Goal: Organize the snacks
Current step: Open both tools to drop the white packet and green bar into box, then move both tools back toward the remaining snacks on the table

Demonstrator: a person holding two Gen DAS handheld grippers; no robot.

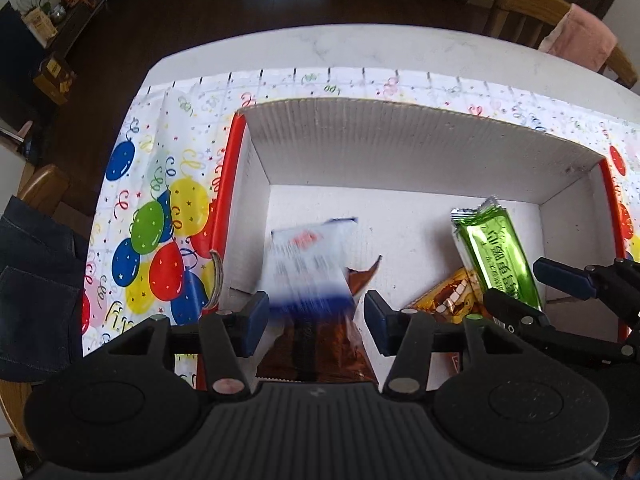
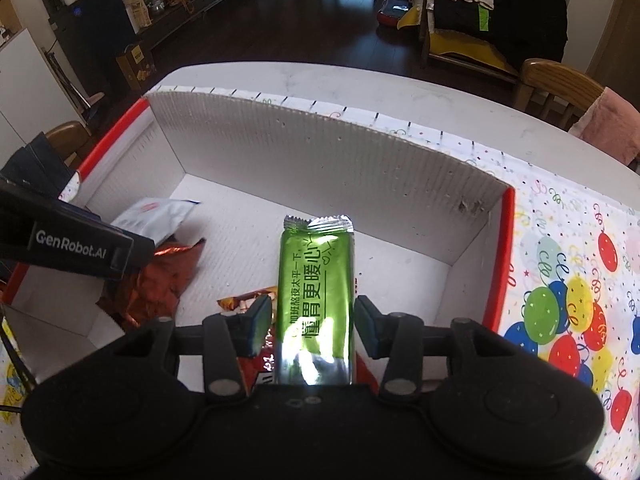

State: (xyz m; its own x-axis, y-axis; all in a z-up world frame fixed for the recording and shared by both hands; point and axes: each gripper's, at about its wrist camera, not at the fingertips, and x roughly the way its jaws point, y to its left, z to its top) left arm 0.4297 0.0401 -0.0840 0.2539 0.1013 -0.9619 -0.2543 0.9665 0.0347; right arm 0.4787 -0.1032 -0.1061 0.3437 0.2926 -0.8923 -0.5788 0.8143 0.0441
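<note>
the left gripper [image 1: 312, 322] is spread clear of a blurred white packet [image 1: 310, 262], judged dropping into the box [image 1: 400, 136]. the right gripper [image 2: 312, 326] is parted around a green bar [image 2: 318, 292], inside the box for sorting.

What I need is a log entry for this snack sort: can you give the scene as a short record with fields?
box: white, open-topped, on balloon cloth
left tongs: open, blurred white-blue packet between them
right tongs: open, green bar between them
also in box: brown wrapper, orange wrapper
</note>
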